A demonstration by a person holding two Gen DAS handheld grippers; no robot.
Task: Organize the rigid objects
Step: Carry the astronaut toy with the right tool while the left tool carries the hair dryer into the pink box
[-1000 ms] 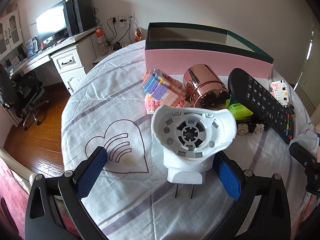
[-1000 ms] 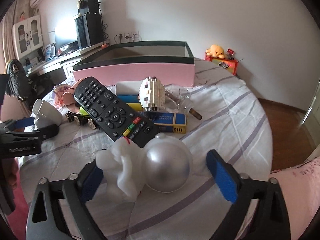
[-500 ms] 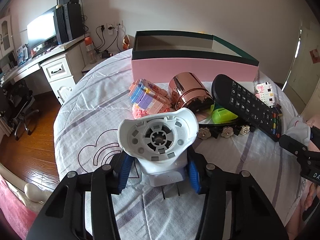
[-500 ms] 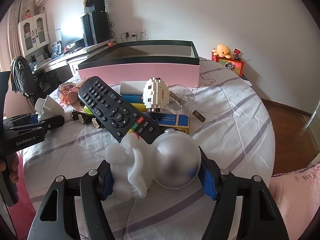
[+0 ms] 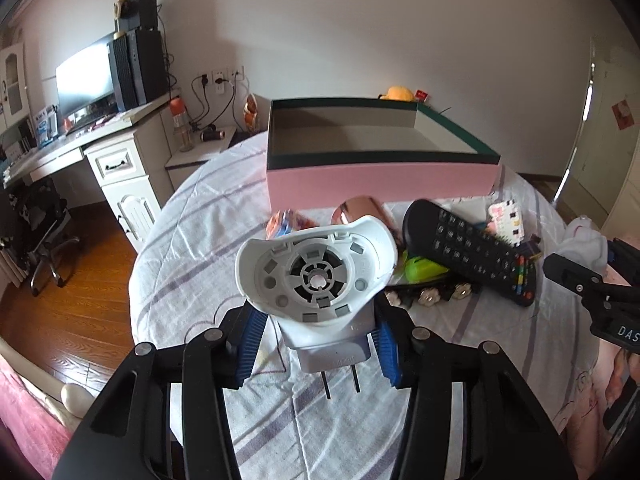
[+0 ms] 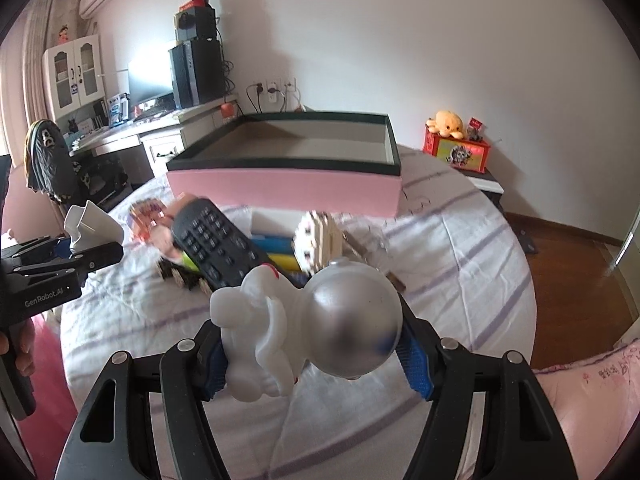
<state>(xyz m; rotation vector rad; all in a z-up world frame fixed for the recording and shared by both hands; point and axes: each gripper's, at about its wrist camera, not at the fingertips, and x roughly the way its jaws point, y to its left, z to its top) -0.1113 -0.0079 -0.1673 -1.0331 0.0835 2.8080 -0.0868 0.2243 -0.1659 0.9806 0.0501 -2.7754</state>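
My left gripper [image 5: 318, 350] is shut on a white plug-in device [image 5: 316, 276] with two prongs, held above the table. My right gripper [image 6: 316, 358] is shut on a white astronaut figure [image 6: 304, 320] with a silver helmet, also lifted. A pink box with a dark green rim [image 5: 380, 176] stands open at the back of the table; it also shows in the right wrist view [image 6: 288, 188]. A black remote [image 5: 472, 252], a copper cup [image 5: 360, 208] and brick models [image 5: 286, 224] lie in front of the box.
A round table with a striped white cloth [image 5: 200, 248] holds the pile. A green toy [image 5: 424, 270], a brick egg [image 6: 320, 244] and coloured boxes [image 6: 272, 246] lie there. A desk with a monitor [image 5: 84, 80] stands left. Wooden floor lies beyond the table's edges.
Both grippers closed on their objects and lifted them off the cloth. The box now looks nearer and I see further into it in both views.
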